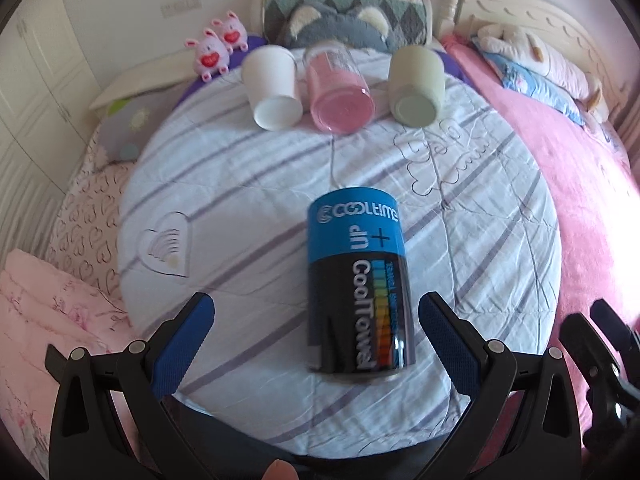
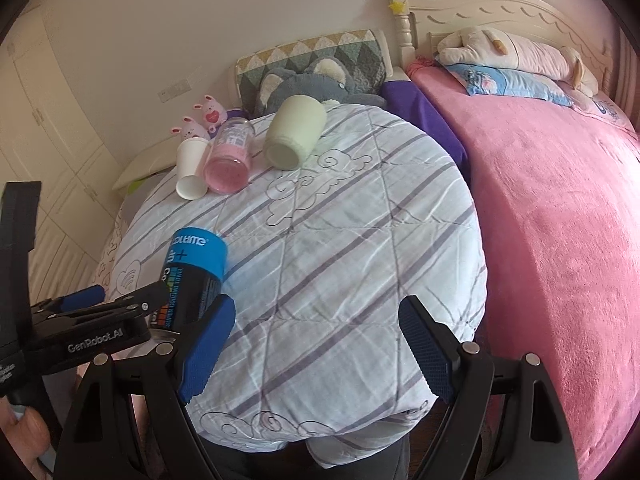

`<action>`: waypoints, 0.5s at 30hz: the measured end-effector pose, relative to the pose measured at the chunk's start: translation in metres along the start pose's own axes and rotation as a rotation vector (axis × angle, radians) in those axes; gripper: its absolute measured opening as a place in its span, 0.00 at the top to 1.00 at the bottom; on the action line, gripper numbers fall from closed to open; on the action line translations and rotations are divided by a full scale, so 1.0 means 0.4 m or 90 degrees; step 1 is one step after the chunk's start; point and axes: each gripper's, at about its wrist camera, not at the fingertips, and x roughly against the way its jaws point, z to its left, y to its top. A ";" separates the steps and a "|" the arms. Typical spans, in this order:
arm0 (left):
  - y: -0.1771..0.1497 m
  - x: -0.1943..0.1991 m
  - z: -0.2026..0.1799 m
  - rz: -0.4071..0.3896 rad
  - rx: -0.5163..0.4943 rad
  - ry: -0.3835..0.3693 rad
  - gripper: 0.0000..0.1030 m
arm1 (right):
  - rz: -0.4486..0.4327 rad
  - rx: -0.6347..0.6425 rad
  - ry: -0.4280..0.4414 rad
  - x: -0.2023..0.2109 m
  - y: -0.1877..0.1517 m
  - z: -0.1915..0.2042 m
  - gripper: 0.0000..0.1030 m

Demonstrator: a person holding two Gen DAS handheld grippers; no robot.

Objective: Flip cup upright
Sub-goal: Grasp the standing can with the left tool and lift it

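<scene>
Risk of rolling on soft quilt (image 1: 240, 208)
Left gripper (image 1: 316, 334) spread wide around the lying blue can (image 1: 358, 284), not touching; right gripper (image 2: 316, 344) released, empty. Far cups (image 1: 276, 88) lie tipped; an off-centre pinch could roll one away.

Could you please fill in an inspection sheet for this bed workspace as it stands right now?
Surface: striped quilt laid over a bed, wrinkled.
Job's things: blue CoolTowel cup lying on its side near the grippers; white cup, pink cup and green cup lying in a row at the far end, bases toward the cameras.
Clutter: two pink plush toys, grey plush, pillows.
Grippers: left gripper open, fingers either side of the blue cup's near end; right gripper open over bare quilt.
Cables: nothing seen.
Surroundings: pink blanket, headboard, wardrobe.
</scene>
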 end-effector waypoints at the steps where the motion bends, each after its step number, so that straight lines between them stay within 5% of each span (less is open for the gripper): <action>1: 0.004 -0.012 -0.003 0.007 0.003 0.000 0.00 | 0.002 -0.004 0.000 -0.004 0.001 -0.010 0.17; 8: 0.039 -0.101 -0.011 0.066 0.039 -0.021 0.01 | 0.021 -0.017 0.013 -0.053 0.018 -0.055 0.17; 15: 0.050 -0.167 -0.015 0.127 0.055 -0.054 0.18 | 0.034 -0.014 0.028 -0.096 0.039 -0.061 0.17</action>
